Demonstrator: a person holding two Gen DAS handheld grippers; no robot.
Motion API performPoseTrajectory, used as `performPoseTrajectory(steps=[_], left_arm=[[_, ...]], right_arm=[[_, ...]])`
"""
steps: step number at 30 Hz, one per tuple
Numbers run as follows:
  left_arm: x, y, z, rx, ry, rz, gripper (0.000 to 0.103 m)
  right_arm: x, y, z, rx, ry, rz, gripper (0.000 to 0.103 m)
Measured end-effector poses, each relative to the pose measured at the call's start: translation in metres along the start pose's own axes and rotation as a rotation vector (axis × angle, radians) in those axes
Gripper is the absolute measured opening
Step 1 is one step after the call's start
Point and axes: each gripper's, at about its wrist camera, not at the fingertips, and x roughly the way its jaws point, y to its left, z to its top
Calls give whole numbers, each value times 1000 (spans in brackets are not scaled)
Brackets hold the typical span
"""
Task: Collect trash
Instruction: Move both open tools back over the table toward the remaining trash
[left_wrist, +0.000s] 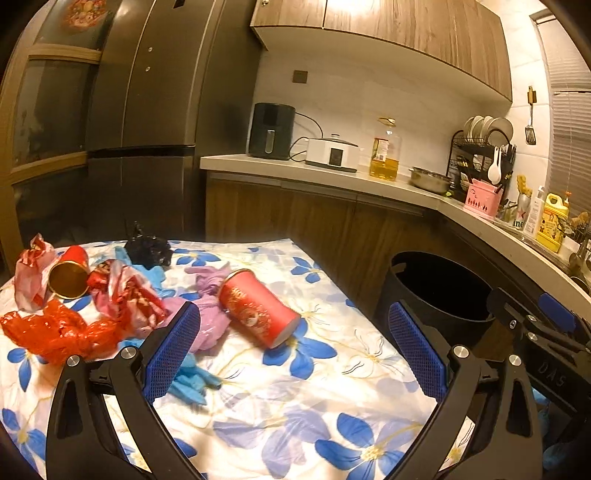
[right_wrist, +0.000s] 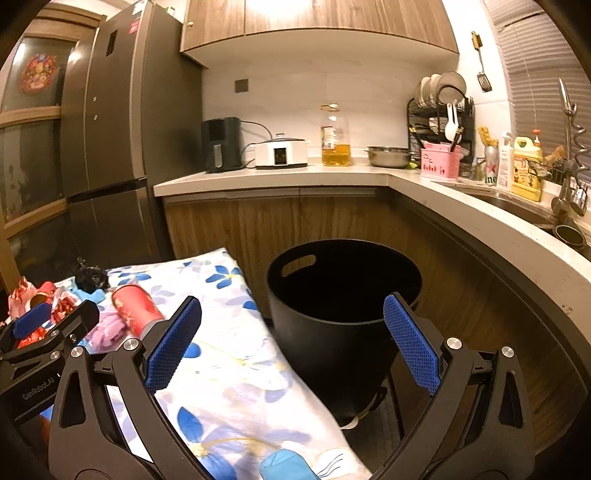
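Both left gripper (left_wrist: 291, 350) and right gripper (right_wrist: 291, 343) hang with jaws apart, empty. Mid-frame on the flowered worktop (left_wrist: 280, 417) lies a red printed paper cup (left_wrist: 258, 308), probably light and crushable; best pinched gently across its middle.

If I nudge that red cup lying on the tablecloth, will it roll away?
Probably. The red cup lies on its side, so it may roll, likely curving since it tapers. It looks like paper, so probably light and easily crushed.

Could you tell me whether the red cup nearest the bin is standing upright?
No, the red cup lies on its side on the floral cloth.
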Motion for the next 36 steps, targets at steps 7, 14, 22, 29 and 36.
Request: performPoseTrajectory(steps=[7, 14, 22, 29, 36], left_arm=[[-9, 27, -4, -22, 6, 46, 97], [-21, 69, -10, -55, -1, 132, 97], [-31, 122, -19, -93, 15, 253, 97], [-36, 173, -21, -150, 19, 355, 97], [-18, 203, -19, -183, 66, 373, 97]], right_arm=[[-1, 28, -6, -31, 17, 40, 98], [1, 63, -17, -60, 24, 107, 98], [11, 112, -39, -103, 55, 216, 98], [22, 152, -55, -140, 84, 279, 98], [29, 171, -60, -147, 99, 311, 97]])
